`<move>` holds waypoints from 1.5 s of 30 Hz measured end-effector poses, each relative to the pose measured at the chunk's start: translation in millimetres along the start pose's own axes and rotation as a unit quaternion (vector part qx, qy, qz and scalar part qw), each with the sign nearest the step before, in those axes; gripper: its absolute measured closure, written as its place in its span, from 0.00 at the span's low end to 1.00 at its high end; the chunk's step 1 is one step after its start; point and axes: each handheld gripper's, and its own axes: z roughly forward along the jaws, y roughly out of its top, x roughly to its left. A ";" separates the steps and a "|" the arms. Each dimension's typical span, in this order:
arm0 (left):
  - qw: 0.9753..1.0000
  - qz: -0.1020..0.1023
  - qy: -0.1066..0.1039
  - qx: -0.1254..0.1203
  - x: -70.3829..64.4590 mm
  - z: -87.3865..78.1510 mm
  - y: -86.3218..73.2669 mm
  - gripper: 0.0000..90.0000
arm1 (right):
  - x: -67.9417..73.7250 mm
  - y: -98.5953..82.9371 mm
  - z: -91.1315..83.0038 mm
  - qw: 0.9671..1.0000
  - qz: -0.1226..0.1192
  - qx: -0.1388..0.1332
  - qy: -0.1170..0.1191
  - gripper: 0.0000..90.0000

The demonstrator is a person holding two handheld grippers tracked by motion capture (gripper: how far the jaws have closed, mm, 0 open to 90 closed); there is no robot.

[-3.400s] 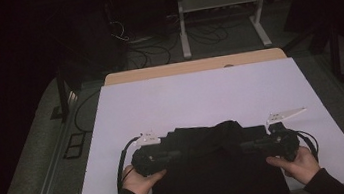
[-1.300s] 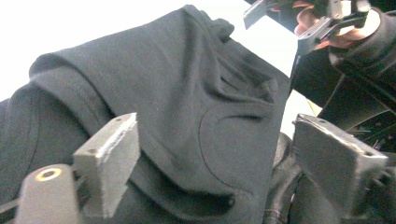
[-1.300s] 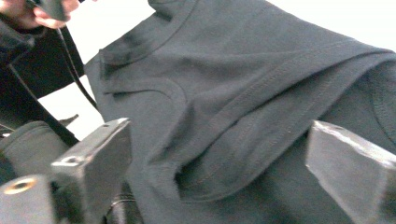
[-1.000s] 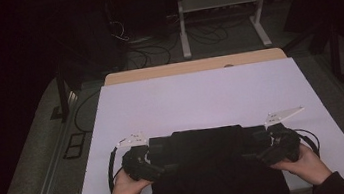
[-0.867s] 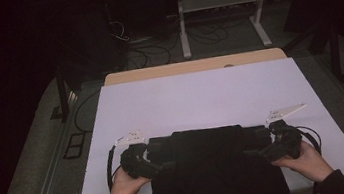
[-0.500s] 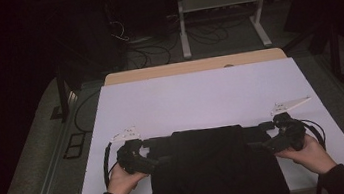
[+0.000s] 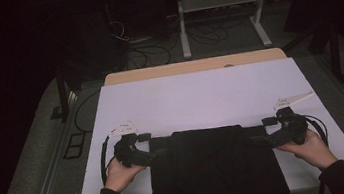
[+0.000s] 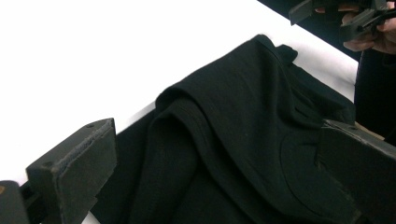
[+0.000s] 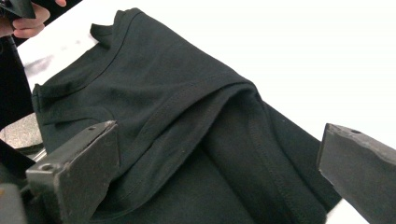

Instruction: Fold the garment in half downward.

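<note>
A black folded garment (image 7: 214, 167) lies flat on the white table sheet (image 7: 200, 98) at the near edge, its collar toward me. My left gripper (image 7: 153, 155) rests at the garment's upper left corner. In the left gripper view my left gripper (image 8: 215, 154) is open, jaws wide either side of a fold of the garment (image 8: 243, 107). My right gripper (image 7: 262, 140) sits at the upper right corner. The right gripper view shows my right gripper (image 9: 219, 149) open over the stitched sleeve hem of the garment (image 9: 154, 79). Nothing is pinched in either.
A wooden board edge (image 7: 196, 66) shows beyond the white sheet. On the dark floor behind are a metal stand (image 7: 218, 5) and cables (image 7: 133, 44). A black post (image 7: 62, 91) stands at the left and another (image 7: 336, 50) at the right.
Both hands have slid outward from the garment's top middle to its two upper corners. The raised hump of cloth has settled flat.
</note>
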 end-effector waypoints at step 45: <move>0.998 -0.045 0.033 0.019 64.5 11.3 -4.4 0.00 | -53.8 1.3 9.6 0.999 0.023 0.009 -0.032 0.17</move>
